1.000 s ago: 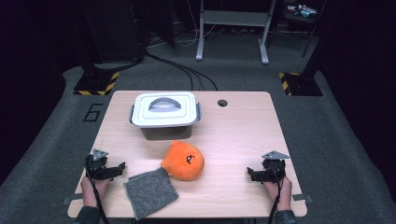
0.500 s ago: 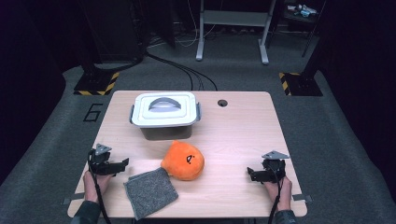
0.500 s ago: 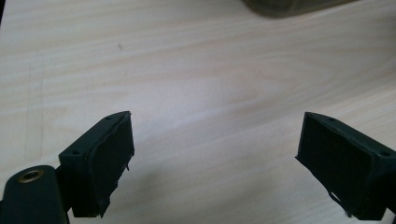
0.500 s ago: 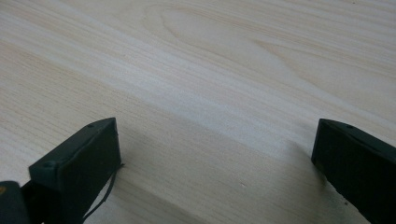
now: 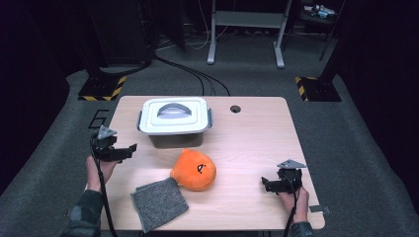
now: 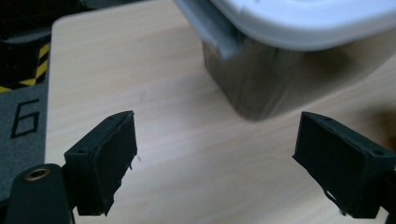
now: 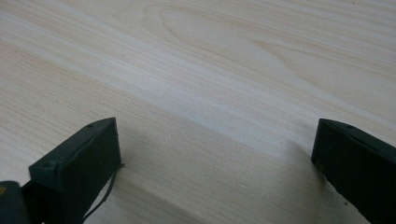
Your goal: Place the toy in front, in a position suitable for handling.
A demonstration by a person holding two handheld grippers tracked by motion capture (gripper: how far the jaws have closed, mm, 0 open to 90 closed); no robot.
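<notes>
A clear storage box with a white lid and grey handle (image 5: 174,120) stands at the table's back left; its near corner (image 6: 261,79) fills the top of the left gripper view. An orange plush toy (image 5: 194,169) lies mid-table, with a grey cloth (image 5: 159,203) in front of it to the left. My left gripper (image 5: 129,148) is open, held over the left side of the table and pointing at the box; its jaws (image 6: 219,168) hold nothing. My right gripper (image 5: 265,184) is open low over bare wood (image 7: 219,154) at the front right.
The wooden table (image 5: 257,138) has a round cable hole (image 5: 235,108) at the back. Around the table is grey carpet with a floor mark "6" (image 6: 23,123). Black stand bases with yellow-black tape (image 5: 101,89) and a metal frame (image 5: 245,29) stand behind.
My left gripper has moved forward along the left edge toward the box. The right gripper stays where it was.
</notes>
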